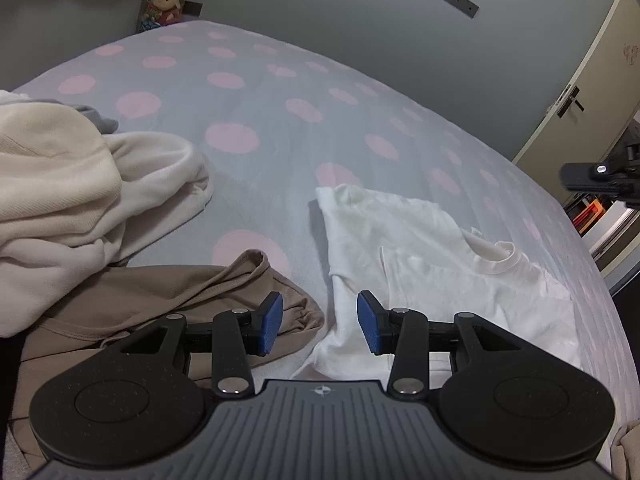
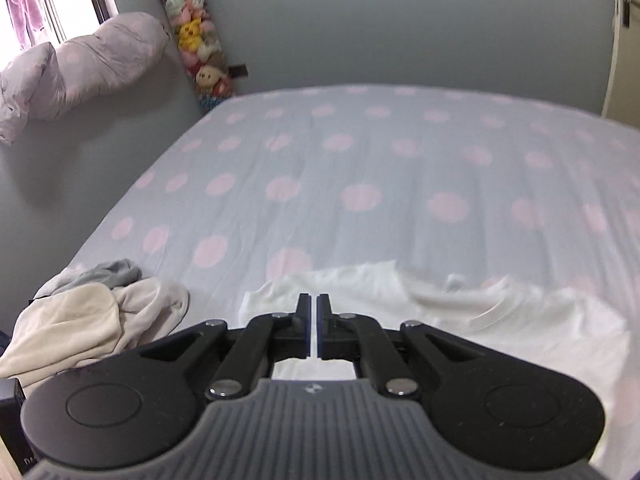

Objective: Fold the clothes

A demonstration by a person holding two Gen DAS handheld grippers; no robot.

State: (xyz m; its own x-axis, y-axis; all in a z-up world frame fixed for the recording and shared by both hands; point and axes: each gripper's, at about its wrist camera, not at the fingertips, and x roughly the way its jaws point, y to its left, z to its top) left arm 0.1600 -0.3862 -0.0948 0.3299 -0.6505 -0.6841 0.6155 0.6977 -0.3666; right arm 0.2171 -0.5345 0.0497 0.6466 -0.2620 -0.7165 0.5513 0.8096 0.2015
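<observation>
The left gripper (image 1: 320, 322) is held open over a white T-shirt (image 1: 420, 248); the right gripper (image 2: 314, 326) is closed, empty.

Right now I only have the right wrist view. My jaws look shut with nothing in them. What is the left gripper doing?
Observer: The left gripper is open and empty, above the near edge of the white T-shirt.
Operator: Anything near it that I can't see?
Observer: Yes, a tan garment lies beside the shirt, partly under the cream pile.
Operator: Which way does the shirt's collar face?
Observer: The collar sits toward the bed's right edge, near the door side.
</observation>
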